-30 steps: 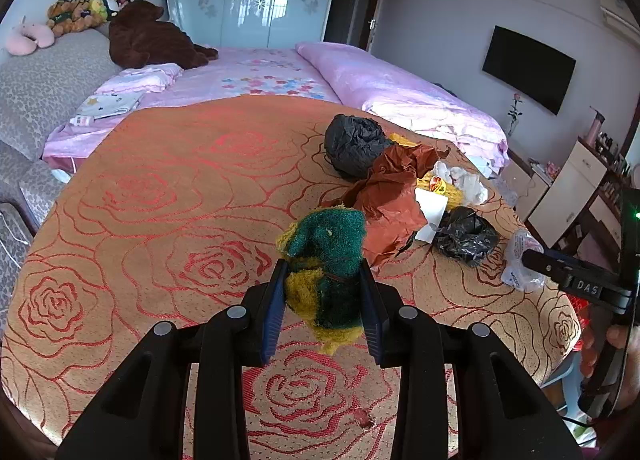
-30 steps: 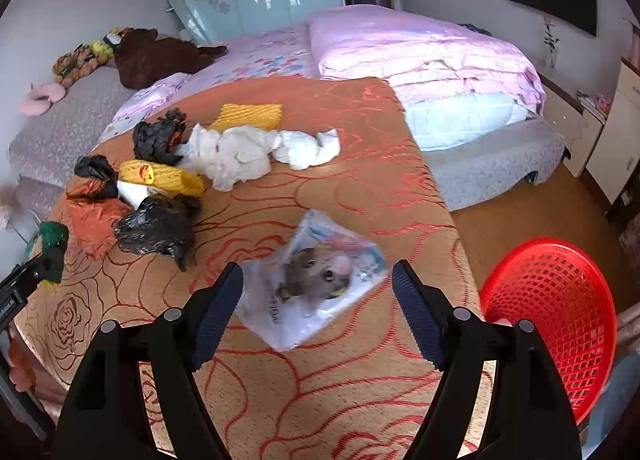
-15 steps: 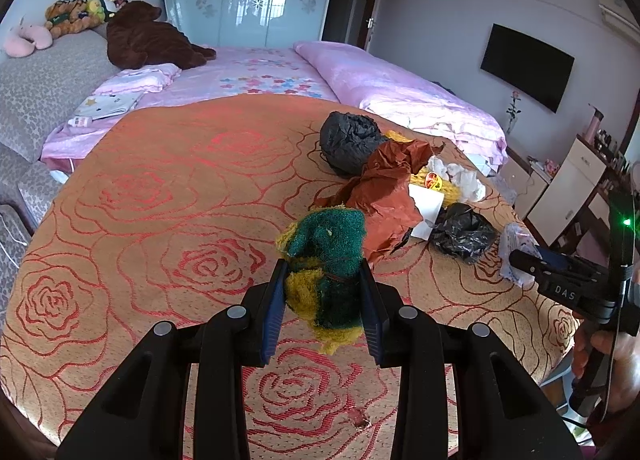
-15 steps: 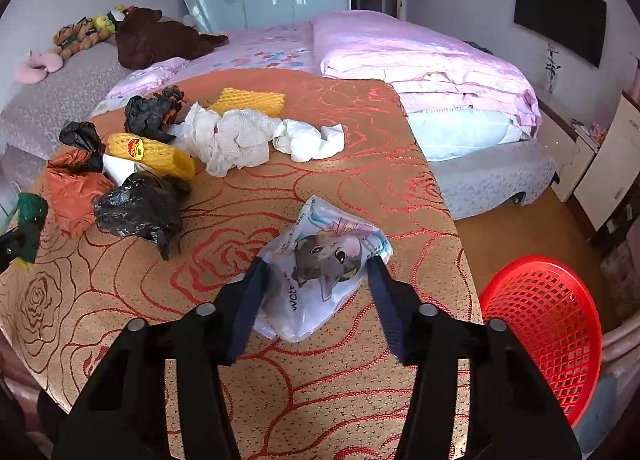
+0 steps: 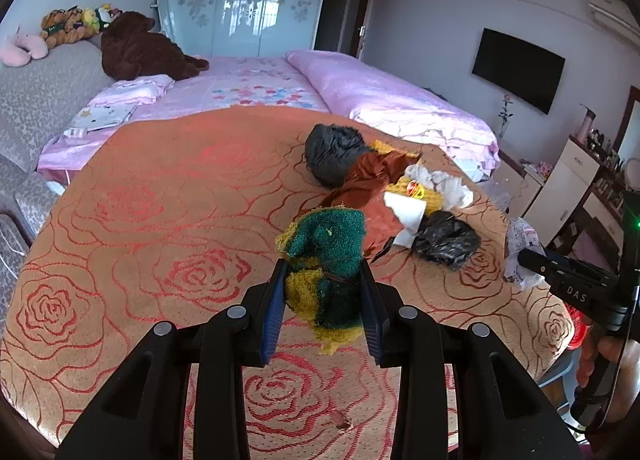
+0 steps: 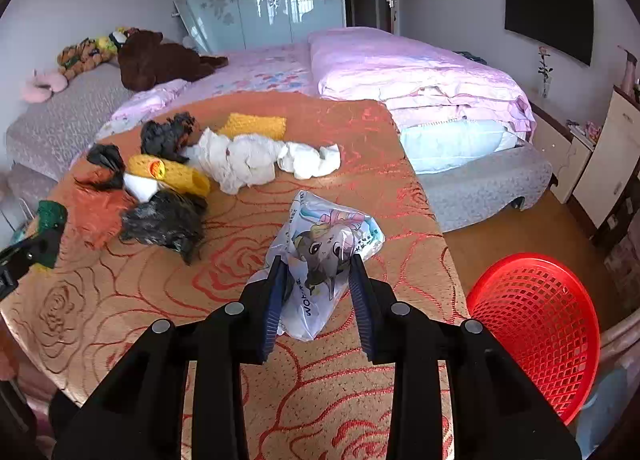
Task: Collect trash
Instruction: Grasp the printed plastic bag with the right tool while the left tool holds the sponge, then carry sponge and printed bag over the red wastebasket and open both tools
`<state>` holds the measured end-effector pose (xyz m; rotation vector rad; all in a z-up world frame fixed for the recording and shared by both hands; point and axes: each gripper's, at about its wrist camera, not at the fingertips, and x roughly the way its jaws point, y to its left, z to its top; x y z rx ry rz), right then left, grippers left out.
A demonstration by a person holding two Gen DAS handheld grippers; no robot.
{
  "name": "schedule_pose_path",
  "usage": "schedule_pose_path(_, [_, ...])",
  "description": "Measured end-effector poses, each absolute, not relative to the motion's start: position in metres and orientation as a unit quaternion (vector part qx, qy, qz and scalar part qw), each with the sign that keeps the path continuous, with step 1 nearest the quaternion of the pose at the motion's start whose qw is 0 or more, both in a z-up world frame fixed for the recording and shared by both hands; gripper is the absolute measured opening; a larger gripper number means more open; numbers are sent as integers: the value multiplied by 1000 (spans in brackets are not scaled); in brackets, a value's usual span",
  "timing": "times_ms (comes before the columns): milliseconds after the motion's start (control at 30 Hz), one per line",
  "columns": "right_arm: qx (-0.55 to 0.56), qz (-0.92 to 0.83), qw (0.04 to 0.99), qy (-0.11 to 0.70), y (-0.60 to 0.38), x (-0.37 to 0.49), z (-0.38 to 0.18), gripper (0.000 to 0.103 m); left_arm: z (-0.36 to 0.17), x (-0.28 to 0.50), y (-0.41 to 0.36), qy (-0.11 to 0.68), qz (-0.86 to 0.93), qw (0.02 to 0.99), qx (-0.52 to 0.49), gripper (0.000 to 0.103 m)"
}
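My left gripper (image 5: pixel 323 292) is shut on a green and yellow scouring sponge (image 5: pixel 326 260), held above the rose-patterned table (image 5: pixel 160 228). My right gripper (image 6: pixel 318 280) is shut on a clear plastic bag with a cartoon print (image 6: pixel 326 244), lifted slightly off the table (image 6: pixel 120 300). A red mesh basket (image 6: pixel 536 324) stands on the floor to the right of the table. More trash lies in a pile: black bags (image 6: pixel 164 220), an orange bag (image 6: pixel 98 212), a yellow foam net (image 6: pixel 172 172) and white crumpled paper (image 6: pixel 244 160).
A bed with pink bedding (image 6: pixel 400 72) lies behind the table. White cabinets (image 6: pixel 600 164) stand at the right wall. A grey sofa with plush toys (image 5: pixel 44 72) is at the left. The right gripper shows in the left wrist view (image 5: pixel 568 284).
My right gripper has closed around the cartoon plastic bag and taken hold of it. My left gripper still holds the sponge and has barely moved.
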<state>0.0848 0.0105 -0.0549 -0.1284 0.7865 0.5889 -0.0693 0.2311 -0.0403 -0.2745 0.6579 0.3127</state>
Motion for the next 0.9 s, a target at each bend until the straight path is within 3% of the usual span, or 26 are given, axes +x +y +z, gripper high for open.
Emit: schedule_pose_path(900, [-16, 255, 915, 313, -48, 76, 11, 31, 0, -24, 165, 295, 82, 949, -69, 32])
